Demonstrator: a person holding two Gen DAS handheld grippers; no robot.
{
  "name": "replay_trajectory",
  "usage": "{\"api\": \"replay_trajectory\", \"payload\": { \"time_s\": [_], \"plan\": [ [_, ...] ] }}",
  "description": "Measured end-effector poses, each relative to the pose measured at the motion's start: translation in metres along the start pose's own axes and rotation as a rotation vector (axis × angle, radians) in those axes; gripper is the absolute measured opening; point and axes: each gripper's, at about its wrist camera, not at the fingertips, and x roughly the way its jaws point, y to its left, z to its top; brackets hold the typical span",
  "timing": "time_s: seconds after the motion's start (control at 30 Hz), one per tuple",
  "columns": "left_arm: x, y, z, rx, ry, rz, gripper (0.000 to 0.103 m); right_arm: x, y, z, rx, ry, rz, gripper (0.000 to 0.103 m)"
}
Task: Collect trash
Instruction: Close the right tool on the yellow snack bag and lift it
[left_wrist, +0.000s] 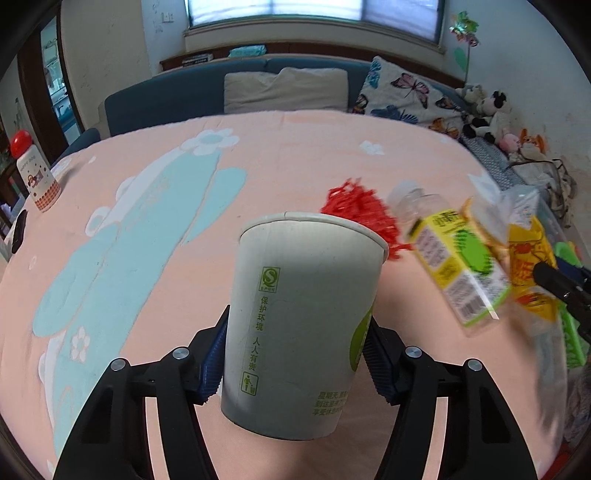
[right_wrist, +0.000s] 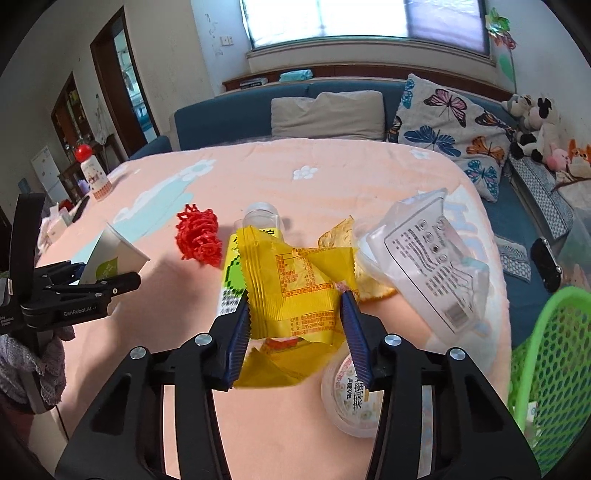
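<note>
My left gripper (left_wrist: 295, 354) is shut on a white paper cup (left_wrist: 303, 325) with green print, both blue pads pressing its sides. From the right wrist view the same cup (right_wrist: 110, 251) tilts in that gripper (right_wrist: 110, 280). My right gripper (right_wrist: 297, 332) is shut on a crumpled yellow snack wrapper (right_wrist: 295, 288), which spans from pad to pad. Behind it lie a plastic bottle (right_wrist: 258, 218) with a yellow-green label, a red mesh net (right_wrist: 197, 236), an orange peel (right_wrist: 340, 236) and a clear plastic package (right_wrist: 424, 258). A small lidded tub (right_wrist: 351, 391) sits under the right finger.
A green mesh basket (right_wrist: 554, 362) stands at the table's right edge. A white bottle with a red cap (left_wrist: 35, 177) and a black flat object (left_wrist: 18, 230) are at the far left. The peach tablecloth (left_wrist: 295, 147) ends before a blue sofa (right_wrist: 240, 110) with pillows.
</note>
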Motion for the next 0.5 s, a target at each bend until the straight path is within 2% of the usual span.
{"api": "replay_trajectory", "payload": {
  "time_s": [0.3,0.5],
  "plan": [
    [-0.038,-0.035,-0.005,0.042,-0.049,-0.070,0.062,-0.051,-0.003,-0.015,0.014,-0.058,0.014,0.047],
    [-0.053,-0.066,-0.007,0.089,-0.070,-0.107,0.062,-0.077,-0.018,-0.027,0.039,-0.084,-0.013,0.047]
  ]
}}
